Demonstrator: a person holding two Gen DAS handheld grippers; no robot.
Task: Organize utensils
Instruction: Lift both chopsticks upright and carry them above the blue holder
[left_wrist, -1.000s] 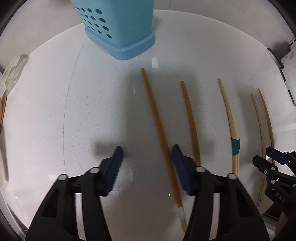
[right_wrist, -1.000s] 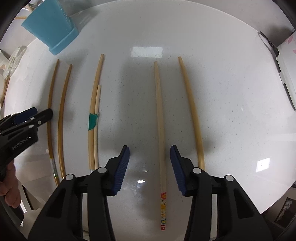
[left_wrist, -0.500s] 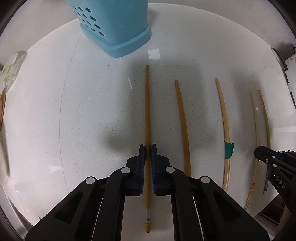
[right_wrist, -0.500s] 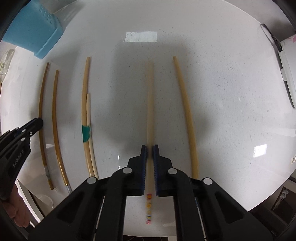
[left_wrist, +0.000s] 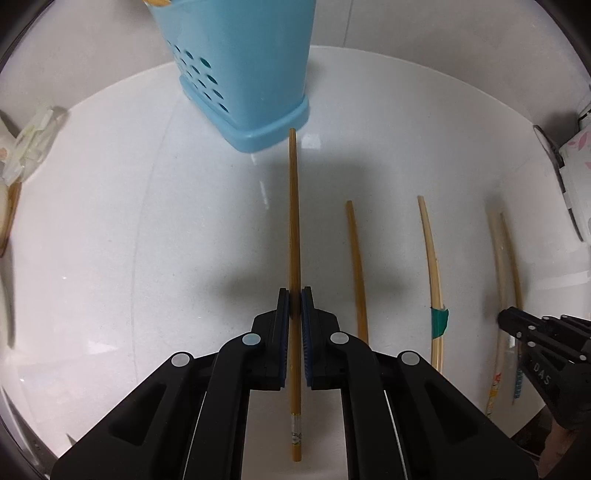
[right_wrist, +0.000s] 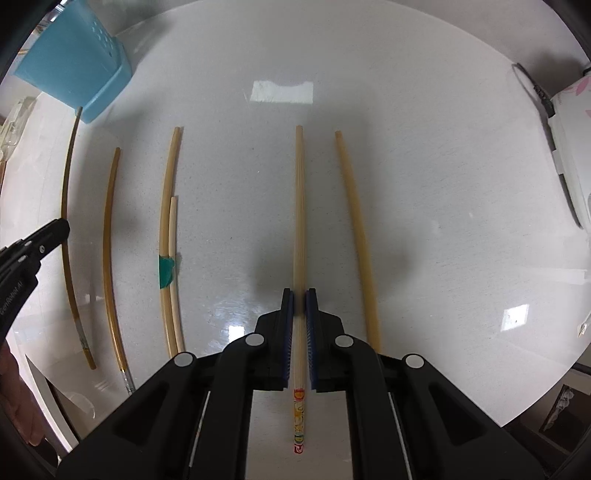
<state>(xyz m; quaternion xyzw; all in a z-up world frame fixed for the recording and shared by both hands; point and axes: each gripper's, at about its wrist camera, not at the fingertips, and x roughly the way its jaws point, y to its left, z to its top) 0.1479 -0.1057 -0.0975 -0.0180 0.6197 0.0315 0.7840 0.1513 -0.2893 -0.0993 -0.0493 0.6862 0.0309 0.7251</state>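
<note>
Left wrist view: left gripper (left_wrist: 294, 295) clamped on a dark chopstick (left_wrist: 293, 221), pads pinching it well back from its tip. Stick's far tip sits right at the base of the blue holder (left_wrist: 243, 74); can't tell if it touches. Holder stands upright on the white table (left_wrist: 110, 240), holes in its side. Another dark stick (left_wrist: 356, 266) lies just right of the held one, then a taped pair (left_wrist: 432, 266) with a green band, then two pale ones near the table's right edge. Right gripper (left_wrist: 504, 319) shows at that edge, over the pale sticks.

Right wrist view: right gripper (right_wrist: 299, 295) closed on a pale chopstick (right_wrist: 300, 221) with a colourful printed end. Plain pale stick (right_wrist: 356, 240) lies just to its right, apart from it. To the left: taped pair (right_wrist: 168, 240), a dark stick (right_wrist: 109, 258), then the left gripper's stick (right_wrist: 68, 258) at the far left. Left gripper (right_wrist: 61, 225) pokes in at the left edge, holder (right_wrist: 74, 62) top left. Sticks lie roughly parallel on the table (right_wrist: 443, 184).
</note>
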